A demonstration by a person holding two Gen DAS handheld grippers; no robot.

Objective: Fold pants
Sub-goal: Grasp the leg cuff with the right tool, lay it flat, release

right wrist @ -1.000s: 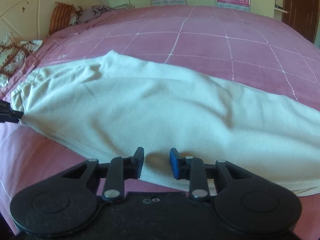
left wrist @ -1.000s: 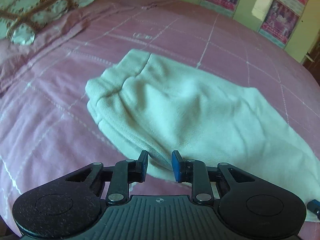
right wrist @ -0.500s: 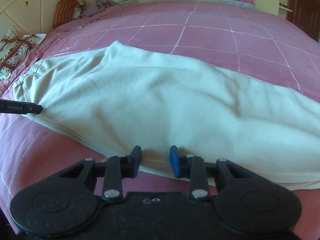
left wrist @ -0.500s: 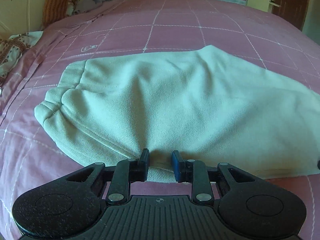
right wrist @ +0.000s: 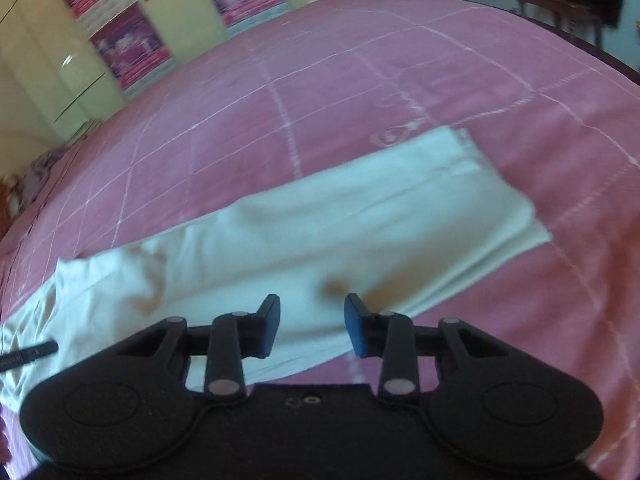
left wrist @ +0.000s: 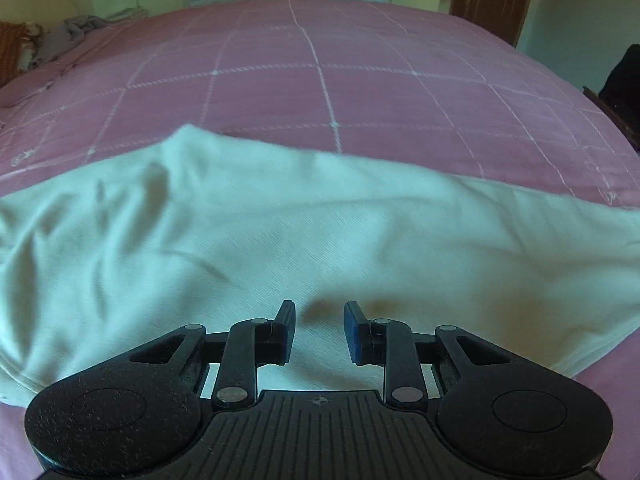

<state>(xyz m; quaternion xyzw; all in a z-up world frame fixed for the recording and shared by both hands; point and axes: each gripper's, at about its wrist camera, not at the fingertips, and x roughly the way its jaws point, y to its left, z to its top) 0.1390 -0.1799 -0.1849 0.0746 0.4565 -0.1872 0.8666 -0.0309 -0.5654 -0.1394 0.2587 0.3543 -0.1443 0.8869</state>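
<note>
The white pants [left wrist: 280, 240] lie stretched across the pink bed [left wrist: 360, 80] under me. My left gripper [left wrist: 319, 330] hangs over the cloth, jaws slightly apart, grasping nothing. My right gripper [right wrist: 312, 326] has jaws opening above the leg, empty too.

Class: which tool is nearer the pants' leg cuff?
Right. The right tool hangs over the leg, the cuff just beyond it. The left tool is over mid-pants, no cuff in its view.
</note>
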